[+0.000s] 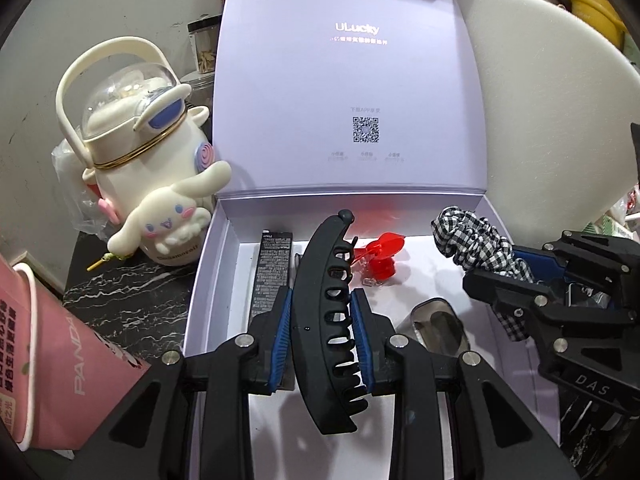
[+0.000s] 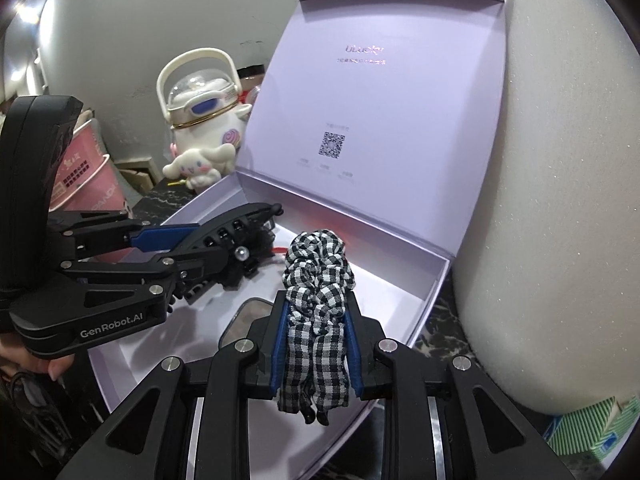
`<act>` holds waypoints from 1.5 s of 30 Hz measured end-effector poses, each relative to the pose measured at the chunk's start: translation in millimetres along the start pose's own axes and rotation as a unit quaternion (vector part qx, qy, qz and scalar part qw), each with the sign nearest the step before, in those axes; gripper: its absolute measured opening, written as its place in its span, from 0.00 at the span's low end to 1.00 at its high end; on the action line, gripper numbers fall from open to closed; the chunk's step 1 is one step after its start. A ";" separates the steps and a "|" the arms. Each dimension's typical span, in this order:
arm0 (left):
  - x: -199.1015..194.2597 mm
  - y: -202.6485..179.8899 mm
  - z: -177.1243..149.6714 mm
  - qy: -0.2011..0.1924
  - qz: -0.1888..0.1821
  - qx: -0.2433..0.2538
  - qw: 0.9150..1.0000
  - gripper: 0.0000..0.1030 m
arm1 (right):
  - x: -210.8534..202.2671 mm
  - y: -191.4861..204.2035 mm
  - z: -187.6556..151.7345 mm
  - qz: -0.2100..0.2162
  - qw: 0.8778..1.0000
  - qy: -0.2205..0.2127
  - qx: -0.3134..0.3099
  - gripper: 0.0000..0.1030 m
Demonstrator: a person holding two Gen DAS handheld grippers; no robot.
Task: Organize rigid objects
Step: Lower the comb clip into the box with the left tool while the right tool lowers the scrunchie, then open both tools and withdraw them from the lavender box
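Open lilac box (image 1: 208,248), lid up. Left gripper (image 1: 322,304) clamped on a black hair clip (image 1: 320,320), held over the box interior. Right gripper (image 2: 316,332) grasps a checked scrunchie (image 2: 316,276), also above the box, toward its right side. Inside the box: black tube (image 1: 272,276) at the left, red clip (image 1: 380,260) near the back wall, a mirror (image 1: 436,328) near the front. White bottle (image 1: 160,184) left of the box.
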State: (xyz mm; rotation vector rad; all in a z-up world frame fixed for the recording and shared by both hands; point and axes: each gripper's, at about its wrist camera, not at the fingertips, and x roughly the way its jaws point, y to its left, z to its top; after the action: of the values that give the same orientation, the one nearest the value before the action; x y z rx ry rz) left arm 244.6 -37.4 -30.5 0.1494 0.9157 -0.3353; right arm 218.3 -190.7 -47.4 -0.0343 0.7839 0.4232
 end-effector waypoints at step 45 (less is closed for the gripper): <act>-115.8 -47.2 -18.4 -0.062 0.076 0.031 0.995 0.29 | -126.6 28.4 -20.1 -0.035 0.997 -0.071 -0.007 0.52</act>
State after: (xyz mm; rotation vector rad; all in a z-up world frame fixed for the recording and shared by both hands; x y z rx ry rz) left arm 149.4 -51.3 51.4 0.2509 0.7661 -0.2299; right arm 114.2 -213.6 29.3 -0.0448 0.6382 0.3601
